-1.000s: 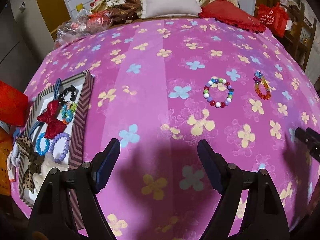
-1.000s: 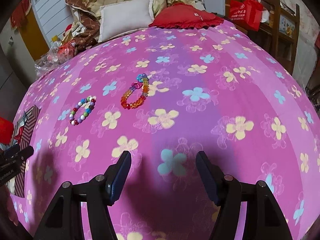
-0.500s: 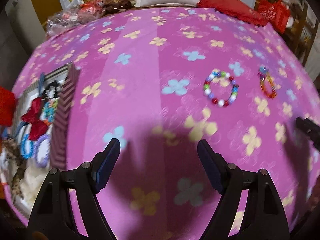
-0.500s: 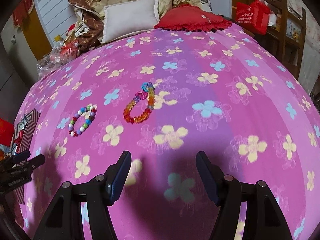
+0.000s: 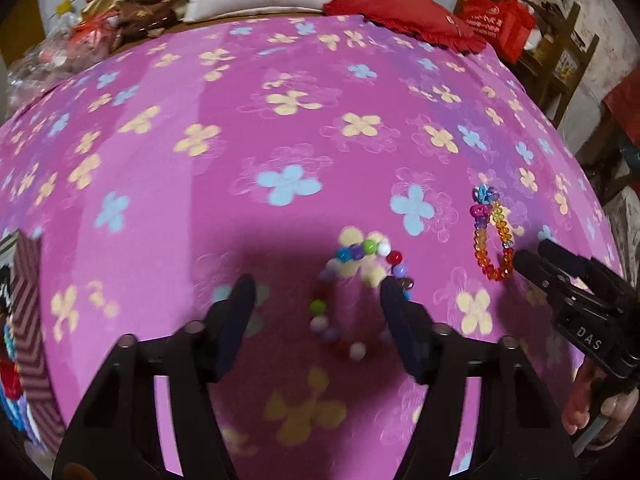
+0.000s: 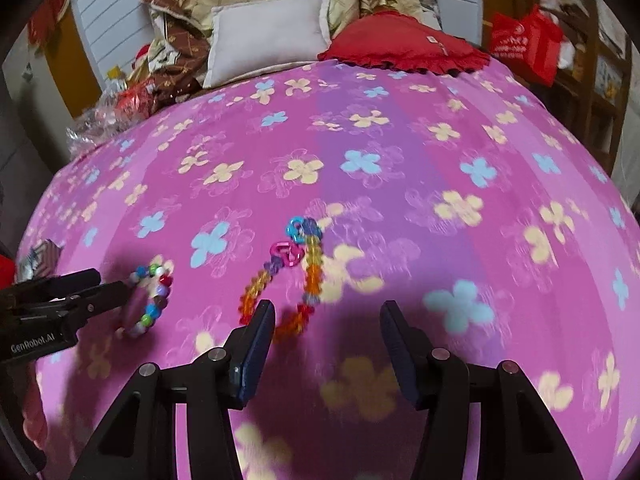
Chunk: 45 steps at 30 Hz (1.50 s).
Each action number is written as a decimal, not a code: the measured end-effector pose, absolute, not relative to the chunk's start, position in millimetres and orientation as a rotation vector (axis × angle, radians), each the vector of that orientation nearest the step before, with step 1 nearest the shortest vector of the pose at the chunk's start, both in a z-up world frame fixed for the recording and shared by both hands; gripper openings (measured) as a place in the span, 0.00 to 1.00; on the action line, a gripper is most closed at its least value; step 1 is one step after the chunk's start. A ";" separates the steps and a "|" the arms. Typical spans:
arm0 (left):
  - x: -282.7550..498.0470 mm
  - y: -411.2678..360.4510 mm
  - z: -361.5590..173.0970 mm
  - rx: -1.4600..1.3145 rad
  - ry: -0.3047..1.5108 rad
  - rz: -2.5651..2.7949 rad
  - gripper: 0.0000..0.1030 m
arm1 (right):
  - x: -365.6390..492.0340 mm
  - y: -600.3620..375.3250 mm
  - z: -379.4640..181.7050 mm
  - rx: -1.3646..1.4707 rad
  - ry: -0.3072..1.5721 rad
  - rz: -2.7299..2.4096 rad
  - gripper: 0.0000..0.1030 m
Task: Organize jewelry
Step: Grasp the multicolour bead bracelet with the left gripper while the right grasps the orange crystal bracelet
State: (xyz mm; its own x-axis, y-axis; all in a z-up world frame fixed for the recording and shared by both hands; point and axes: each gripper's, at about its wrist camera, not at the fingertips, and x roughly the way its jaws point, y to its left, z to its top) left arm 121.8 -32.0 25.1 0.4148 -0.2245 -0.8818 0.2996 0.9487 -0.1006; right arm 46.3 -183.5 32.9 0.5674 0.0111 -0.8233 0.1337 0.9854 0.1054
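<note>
A round multicoloured bead bracelet (image 5: 356,300) lies on the pink flowered bedspread (image 5: 280,140). My left gripper (image 5: 316,300) is open; the bracelet sits between its fingertips, close to the right finger (image 5: 400,320). An orange and rainbow crystal bracelet (image 6: 292,276) with blue and pink charms lies to its right. My right gripper (image 6: 328,328) is open just in front of it, its left finger (image 6: 256,340) over the near end. The striped jewelry box (image 5: 28,320) is at the far left edge.
A white pillow (image 6: 272,32) and a red cushion (image 6: 404,44) lie at the head of the bed. Crumpled bags and cloth (image 6: 132,92) sit at the back left. A red bag (image 6: 524,48) and a wooden chair (image 5: 560,60) stand beyond the right edge.
Both grippers have moved forward over the bedspread to the bracelets. The left one now straddles the round bead bracelet and the right one has reached the crystal bracelet. Both stayed open.
</note>
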 end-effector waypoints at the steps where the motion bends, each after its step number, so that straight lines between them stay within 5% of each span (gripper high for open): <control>1: 125.1 -36.8 20.8 0.095 1.102 -0.334 0.48 | 51.3 -182.6 30.1 0.153 0.971 -0.073 0.52; 6: 126.3 -46.0 15.0 0.131 1.078 -0.328 0.29 | 69.2 -172.3 22.3 0.069 0.965 -0.115 0.45; 8: 123.5 -47.8 14.4 0.139 1.067 -0.319 0.09 | 72.3 -169.1 22.9 0.063 0.955 -0.106 0.23; 10: 121.4 -47.6 13.9 0.120 1.079 -0.328 0.08 | 74.7 -162.8 23.9 0.054 0.963 -0.077 0.08; 29: -34.7 19.3 99.9 0.014 0.965 -0.333 0.08 | -63.8 -127.2 96.0 0.227 0.873 0.112 0.08; 45: -108.6 56.2 80.9 -0.008 1.009 -0.249 0.08 | -144.1 -69.5 91.1 0.184 0.911 0.167 0.08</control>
State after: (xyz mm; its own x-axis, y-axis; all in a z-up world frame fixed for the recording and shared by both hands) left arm -108.6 56.2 80.9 0.5066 -0.2098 -0.8363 0.2025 0.9718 -0.1211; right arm -144.1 -69.5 91.1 0.6019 0.2212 -0.7673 -0.0659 0.9713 0.2284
